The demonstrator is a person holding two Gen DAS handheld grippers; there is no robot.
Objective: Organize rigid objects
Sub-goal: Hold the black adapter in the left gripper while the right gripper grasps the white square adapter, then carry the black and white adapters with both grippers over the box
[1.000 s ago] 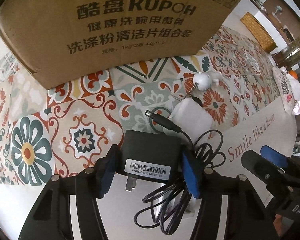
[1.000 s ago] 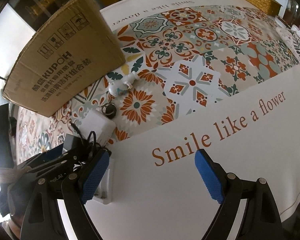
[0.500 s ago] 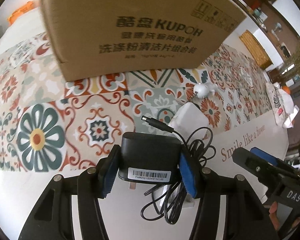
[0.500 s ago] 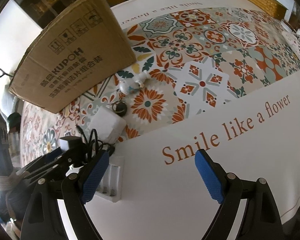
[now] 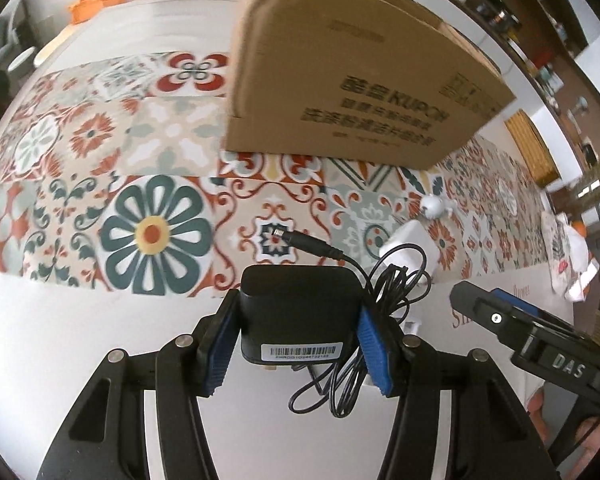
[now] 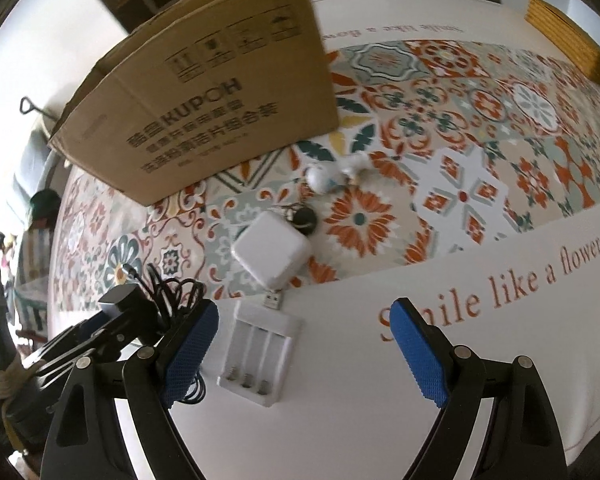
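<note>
The left tool (image 5: pixel 298 338) clamped the black power adapter (image 5: pixel 300 314), lifted clear for carrying toward the cardboard box (image 5: pixel 352 80); the right tool (image 6: pixel 304 354) gaped empty near that box, above the white battery charger (image 6: pixel 260 354).

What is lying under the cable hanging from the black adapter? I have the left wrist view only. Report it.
Observer: A white battery charger with three empty slots lies flat on the white edge of the tablecloth.
Operator: Tell me what sits behind the white power cube.
Observer: A round black tag on a key ring lies at its far corner, near the white figurine.
Operator: Give me the right gripper and its jaws.
Observer: Wide open, gripping nothing.
</note>
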